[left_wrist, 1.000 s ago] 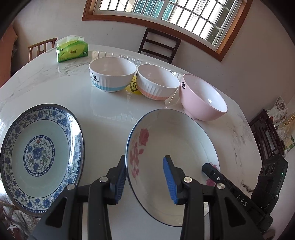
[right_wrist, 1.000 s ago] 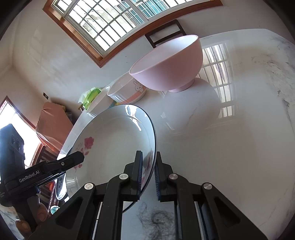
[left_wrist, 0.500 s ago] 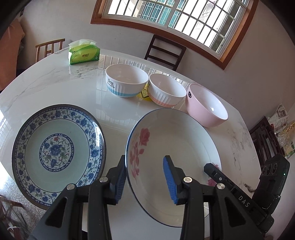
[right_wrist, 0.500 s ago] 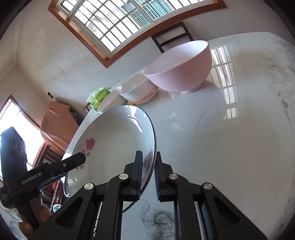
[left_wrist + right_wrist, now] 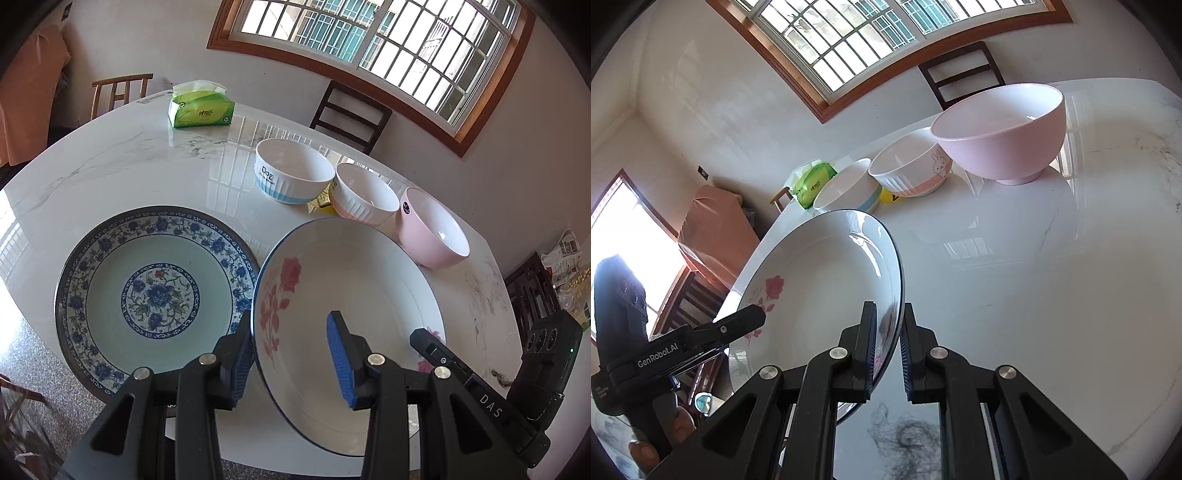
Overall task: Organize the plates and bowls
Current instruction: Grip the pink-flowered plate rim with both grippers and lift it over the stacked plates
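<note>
Two grippers were recorded on one dish. The right gripper (image 5: 889,343) was clamped narrowly on the rim of the rose plate (image 5: 827,291), one pad on each face, at lower centre of its frame; the plate was held tilted, its far edge raised toward the frame's middle. The left gripper (image 5: 291,363) was seen with its blue pads spread wide at bottom centre of its frame, straddling the rose plate's (image 5: 351,280) near left rim; contact could not be confirmed.

The blue-patterned plate (image 5: 155,291) lay flat on the marble table (image 5: 129,177) at left of frame, its right edge just beside the rose plate. Three bowls stood in a row toward upper right: blue-banded bowl (image 5: 293,175), peach-banded bowl (image 5: 364,194), pink bowl (image 5: 432,227), each close beside its neighbour. A green tissue pack (image 5: 201,109) sat well apart at upper left of the left view.
</note>
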